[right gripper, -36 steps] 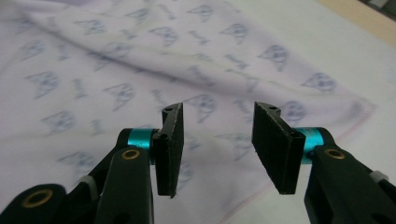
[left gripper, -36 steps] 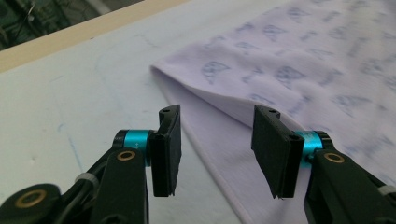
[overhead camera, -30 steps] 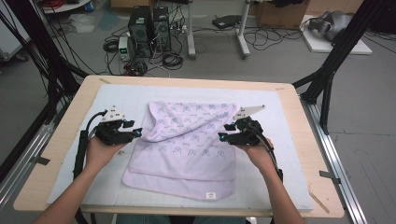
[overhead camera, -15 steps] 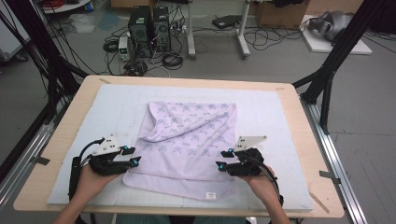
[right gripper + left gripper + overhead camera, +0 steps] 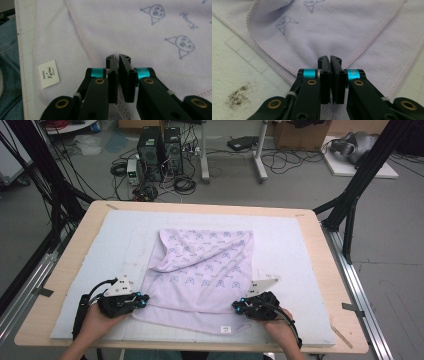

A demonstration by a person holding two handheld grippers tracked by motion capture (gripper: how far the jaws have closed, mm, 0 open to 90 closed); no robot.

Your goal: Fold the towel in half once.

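A wooden desk (image 5: 320,250) is carrying a white gridded mat (image 5: 100,250), and a lilac towel (image 5: 200,270) printed with small cartoon faces is lying on the middle of that mat, folded so an upper layer is sitting askew over a lower one. The left gripper (image 5: 137,300) is working at the towel's near left corner and the right gripper (image 5: 239,306) at its near right edge. In each gripper view the jaws are pressing together with the stitched hem of the upper layer running in between them, so each appears to be clamping that fold. The cloth is looking soft, light and limp; it will likely sag and crease, so the firmer hemmed corners are the best holds. A small white label (image 5: 48,73) is sitting on the lower layer. Exactly how much fabric is being pinched is hidden behind the jaws, and the label's print is too small to read.
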